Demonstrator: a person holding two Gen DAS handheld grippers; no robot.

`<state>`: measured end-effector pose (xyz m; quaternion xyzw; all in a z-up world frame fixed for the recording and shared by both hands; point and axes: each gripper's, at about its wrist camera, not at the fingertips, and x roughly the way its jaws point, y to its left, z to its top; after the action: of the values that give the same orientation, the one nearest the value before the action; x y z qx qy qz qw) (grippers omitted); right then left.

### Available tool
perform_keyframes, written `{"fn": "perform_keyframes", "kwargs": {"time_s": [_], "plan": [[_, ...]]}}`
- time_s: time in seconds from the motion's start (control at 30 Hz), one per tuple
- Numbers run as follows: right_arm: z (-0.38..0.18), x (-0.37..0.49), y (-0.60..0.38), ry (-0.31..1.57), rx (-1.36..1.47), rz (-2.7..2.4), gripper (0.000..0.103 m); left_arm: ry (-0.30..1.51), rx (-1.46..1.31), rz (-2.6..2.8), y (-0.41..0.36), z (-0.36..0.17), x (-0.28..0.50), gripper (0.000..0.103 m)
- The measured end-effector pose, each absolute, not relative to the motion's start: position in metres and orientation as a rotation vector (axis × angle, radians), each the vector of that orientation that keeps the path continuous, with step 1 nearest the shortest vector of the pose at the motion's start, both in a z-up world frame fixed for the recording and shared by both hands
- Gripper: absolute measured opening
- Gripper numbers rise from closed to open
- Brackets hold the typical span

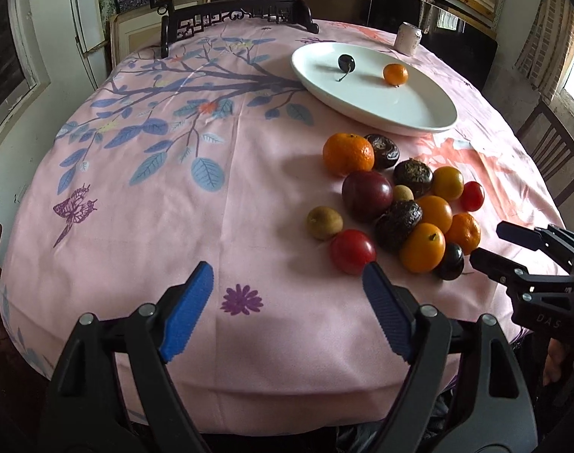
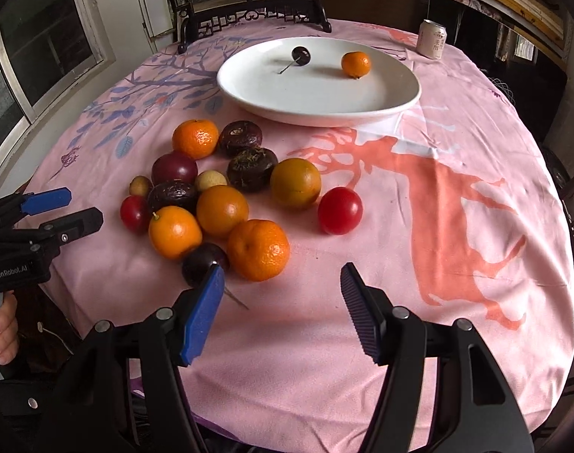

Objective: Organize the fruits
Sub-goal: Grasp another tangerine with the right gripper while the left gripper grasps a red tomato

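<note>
Fruits [image 2: 226,192] lie clustered on the pink tablecloth [image 2: 457,226], near side of the white plate [image 2: 317,109]: mandarins, dark passion fruits, red tomatoes, small longans. One red tomato [image 2: 340,210] sits apart, right of the cluster. On the plate rest a dark cherry [image 2: 300,55] and a small mandarin [image 2: 356,64], well apart. A can [image 2: 432,39] stands far right. Left gripper [image 1: 287,313] hovers with jaws spread wide, empty. Right gripper [image 2: 283,309] likewise spread, empty, beside a near dark cherry [image 2: 202,262]
</note>
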<state>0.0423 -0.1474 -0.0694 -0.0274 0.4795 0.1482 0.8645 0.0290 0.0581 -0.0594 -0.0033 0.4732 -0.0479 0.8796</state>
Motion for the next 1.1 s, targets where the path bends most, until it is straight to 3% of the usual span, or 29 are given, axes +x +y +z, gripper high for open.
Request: {"fn": "perform_keyframes", "kwargs": {"time_s": [0.17, 0.67, 0.77, 0.8, 0.83, 1.1], "plan": [[-0.084, 0.060, -0.137, 1.024, -0.044, 0.361, 0.037, 0.997, 0.001, -0.127, 0.050, -0.065, 0.028, 0.083], [-0.069, 0.046, -0.169, 0.999, 0.031, 0.274, 0.036, 1.036, -0.017, -0.128, 0.029, -0.086, 0.054, 0.077], [-0.069, 0.045, -0.171, 0.998, 0.045, 0.279, 0.036, 1.024, -0.025, -0.132, 0.026, -0.085, 0.058, 0.055], [-0.069, 0.045, -0.171, 0.998, 0.049, 0.280, 0.036, 1.020, -0.034, -0.137, 0.027, -0.084, 0.059, 0.040], [-0.069, 0.045, -0.172, 0.999, 0.052, 0.279, 0.036, 1.024, -0.042, -0.142, 0.027, -0.084, 0.061, 0.033], [-0.062, 0.043, -0.174, 0.979, 0.067, 0.284, 0.036, 0.982, -0.050, -0.148, 0.030, -0.067, 0.051, 0.032]]}}
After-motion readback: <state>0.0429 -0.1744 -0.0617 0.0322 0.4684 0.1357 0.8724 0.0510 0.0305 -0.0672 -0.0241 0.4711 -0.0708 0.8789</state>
